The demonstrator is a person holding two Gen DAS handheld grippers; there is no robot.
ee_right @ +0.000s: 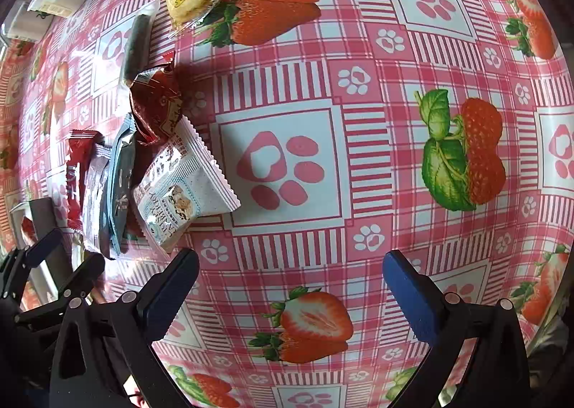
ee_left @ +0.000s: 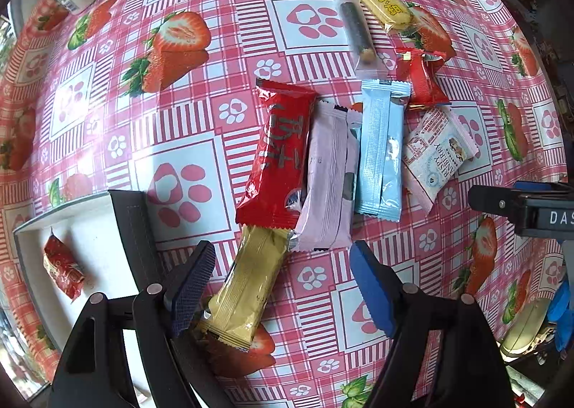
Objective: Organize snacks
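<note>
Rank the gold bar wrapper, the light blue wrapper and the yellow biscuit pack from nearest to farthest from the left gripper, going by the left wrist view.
1. Gold bar wrapper: lies between the open fingers of the left gripper, toward the left one.
2. Light blue wrapper: mid-table, ahead and to the right, in the row of bars.
3. Yellow biscuit pack: far end of the table, upper right.

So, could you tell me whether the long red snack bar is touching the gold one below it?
Touching. In the left wrist view the long red snack bar has its lower crimped end lying over the top end of the gold bar, no tablecloth showing between them.
</note>
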